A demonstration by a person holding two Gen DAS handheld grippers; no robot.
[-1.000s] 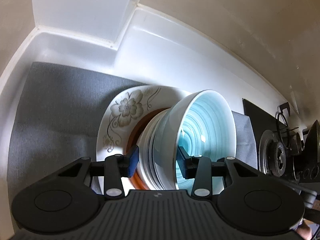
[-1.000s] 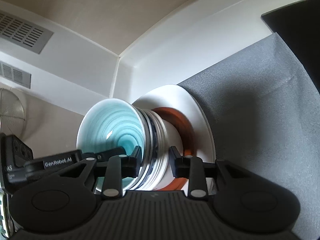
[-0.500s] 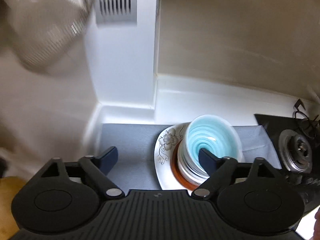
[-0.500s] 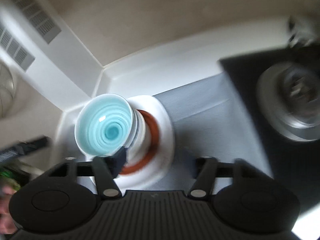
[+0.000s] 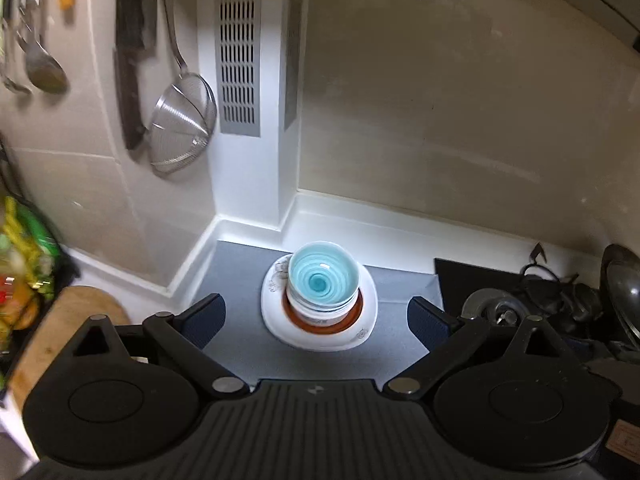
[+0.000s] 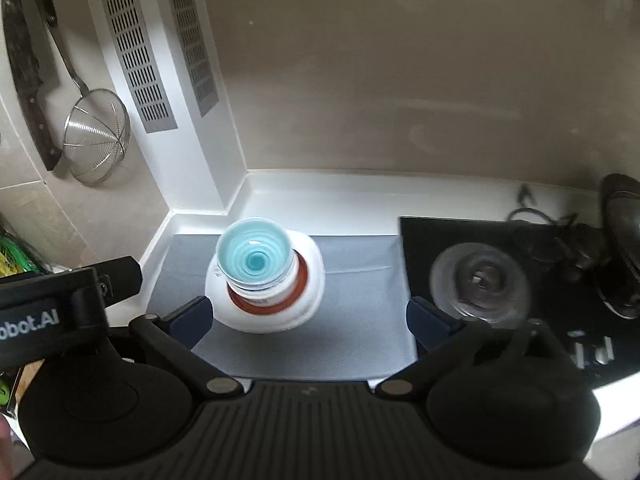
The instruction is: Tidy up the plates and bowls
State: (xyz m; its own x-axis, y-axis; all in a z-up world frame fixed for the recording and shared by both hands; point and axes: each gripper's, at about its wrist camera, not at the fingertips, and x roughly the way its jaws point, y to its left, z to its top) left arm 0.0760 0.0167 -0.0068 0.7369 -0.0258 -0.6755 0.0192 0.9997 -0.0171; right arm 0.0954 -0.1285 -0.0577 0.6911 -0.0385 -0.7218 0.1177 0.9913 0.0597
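A stack of bowls, the top one with a blue spiral inside (image 5: pixel 322 280) (image 6: pixel 253 258), stands on an orange-rimmed dish (image 5: pixel 320 322) on a white flowered plate (image 5: pixel 272 286) (image 6: pixel 310 276). The stack rests on a grey mat (image 5: pixel 240 264) (image 6: pixel 360 276) in the counter corner. My left gripper (image 5: pixel 316 316) is open and empty, raised well above and in front of the stack. My right gripper (image 6: pixel 308 318) is open and empty, also high above it. The left gripper's body (image 6: pixel 60 312) shows at the left of the right wrist view.
A gas hob with a burner (image 6: pixel 480 276) (image 5: pixel 500 308) lies right of the mat. A dark pan (image 6: pixel 624 240) sits at the far right. A strainer (image 5: pixel 180 132), knife (image 5: pixel 128 60) and ladles hang on the left wall. A wooden board (image 5: pixel 64 328) lies at left.
Both grippers let go of the bowl stack, opened wide and pulled back and up. The stack now stands alone on the plate, much farther away.
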